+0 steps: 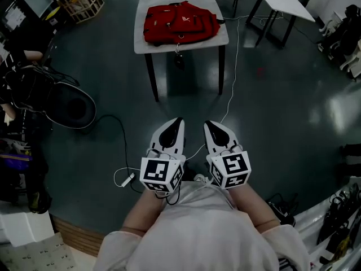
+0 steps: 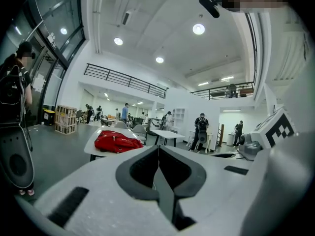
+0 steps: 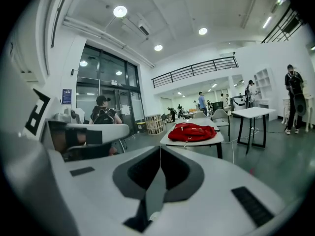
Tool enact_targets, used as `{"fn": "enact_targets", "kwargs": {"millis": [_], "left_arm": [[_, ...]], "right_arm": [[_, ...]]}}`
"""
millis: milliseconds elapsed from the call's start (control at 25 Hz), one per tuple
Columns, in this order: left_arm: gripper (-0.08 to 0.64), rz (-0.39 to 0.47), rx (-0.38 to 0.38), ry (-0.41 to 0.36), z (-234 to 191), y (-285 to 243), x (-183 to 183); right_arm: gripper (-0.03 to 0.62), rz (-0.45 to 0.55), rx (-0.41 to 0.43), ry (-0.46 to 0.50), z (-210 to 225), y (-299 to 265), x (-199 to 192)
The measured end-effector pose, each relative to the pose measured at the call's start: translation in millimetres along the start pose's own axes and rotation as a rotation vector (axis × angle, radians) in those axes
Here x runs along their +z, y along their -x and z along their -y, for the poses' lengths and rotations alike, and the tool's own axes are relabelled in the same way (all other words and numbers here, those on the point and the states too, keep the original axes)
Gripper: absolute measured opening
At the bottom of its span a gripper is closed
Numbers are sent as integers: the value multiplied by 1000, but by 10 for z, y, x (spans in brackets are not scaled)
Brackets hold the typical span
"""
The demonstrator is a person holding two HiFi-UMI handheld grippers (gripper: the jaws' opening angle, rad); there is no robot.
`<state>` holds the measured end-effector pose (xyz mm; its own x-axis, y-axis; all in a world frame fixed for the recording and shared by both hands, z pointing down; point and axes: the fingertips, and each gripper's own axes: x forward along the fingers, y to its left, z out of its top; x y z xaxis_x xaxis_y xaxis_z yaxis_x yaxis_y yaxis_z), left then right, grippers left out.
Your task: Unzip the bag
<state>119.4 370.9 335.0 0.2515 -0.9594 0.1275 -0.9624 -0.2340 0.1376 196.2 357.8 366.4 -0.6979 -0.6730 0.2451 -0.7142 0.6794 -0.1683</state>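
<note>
A red bag [image 1: 180,21] lies flat on a small white table [image 1: 145,43] at the top of the head view; a dark zip pull hangs over the table's front edge. The bag [image 2: 116,142] also shows far ahead in the left gripper view, and the bag [image 3: 192,131] far ahead in the right gripper view. My left gripper [image 1: 179,119] and right gripper [image 1: 207,123] are held side by side close to my body, far short of the table. Both point toward it. Each has its jaws pressed together with nothing between them.
A white cable [image 1: 231,89] runs from the table across the dark floor to near my feet. A second white table [image 1: 282,0] stands at the back right. A black round-shaped object [image 1: 67,103] and clutter sit at the left. Several people stand in the distance.
</note>
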Motion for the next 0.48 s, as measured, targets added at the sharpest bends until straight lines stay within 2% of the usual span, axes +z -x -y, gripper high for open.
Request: {"fn": "enact_targets", "kwargs": {"millis": [120, 280, 480], "left_arm": [[20, 4, 7, 5, -143, -160, -9], [20, -1, -2, -8, -398, -457, -38], [20, -23, -62, -42, -769, -945, 28]], "right_arm": [[28, -6, 7, 4, 88, -186, 10], [28, -43, -31, 22, 280, -522, -24], [28, -79, -89, 9, 507, -1101, 34]]}}
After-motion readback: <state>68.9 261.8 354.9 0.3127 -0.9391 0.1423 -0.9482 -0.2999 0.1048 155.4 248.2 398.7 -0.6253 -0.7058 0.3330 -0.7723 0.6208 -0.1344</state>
